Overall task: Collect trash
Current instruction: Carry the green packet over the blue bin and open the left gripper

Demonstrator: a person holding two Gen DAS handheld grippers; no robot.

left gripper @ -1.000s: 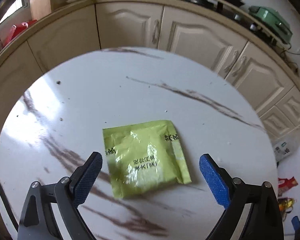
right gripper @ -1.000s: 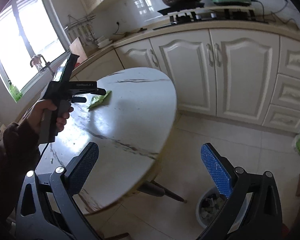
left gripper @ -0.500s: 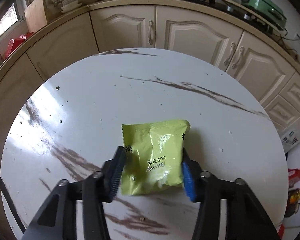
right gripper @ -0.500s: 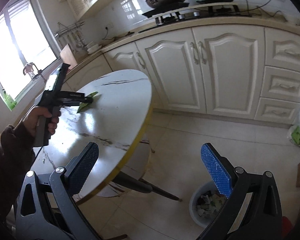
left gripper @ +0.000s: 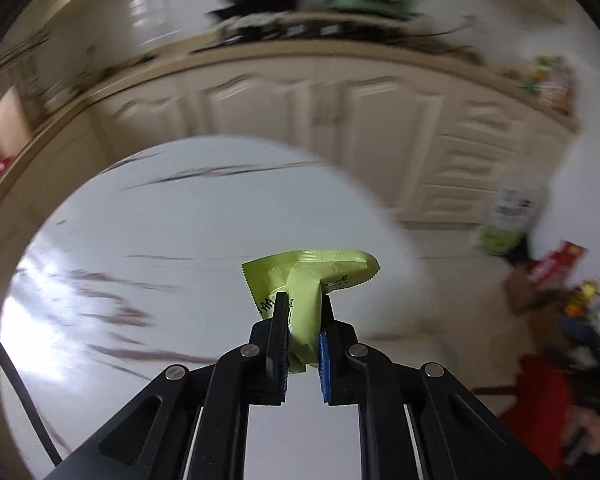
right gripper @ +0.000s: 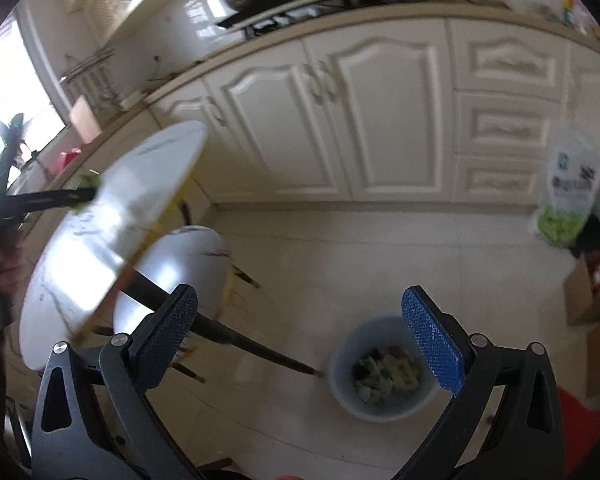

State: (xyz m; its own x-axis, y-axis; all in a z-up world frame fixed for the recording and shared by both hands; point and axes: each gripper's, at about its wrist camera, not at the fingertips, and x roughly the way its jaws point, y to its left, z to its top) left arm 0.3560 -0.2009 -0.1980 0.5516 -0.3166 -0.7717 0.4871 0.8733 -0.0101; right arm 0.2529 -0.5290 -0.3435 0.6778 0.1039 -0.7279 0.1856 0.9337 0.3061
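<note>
A crumpled yellow-green snack packet [left gripper: 312, 268] is pinched between the pads of my left gripper [left gripper: 304, 300], which is shut on it and holds it above the white marble table [left gripper: 180, 220]. The right wrist view shows the same left gripper [right gripper: 80, 194] at the table's far edge with the packet [right gripper: 88, 179] at its tip. My right gripper [right gripper: 300, 308] is open and holds nothing, hanging over the tiled floor. A grey trash bin [right gripper: 340, 360] with scraps inside stands on the floor below, near the right finger.
Cream kitchen cabinets [right gripper: 380, 120] run along the back under a counter with a pan and a green appliance. A round stool top [right gripper: 172, 264] sits beside the table. A green-and-white bag [right gripper: 568, 200] and a cardboard box [right gripper: 588, 292] stand at the right.
My left gripper closed on the packet and lifted it off the table, swinging right. My right gripper moved away from the table and lower, bringing the bin closer.
</note>
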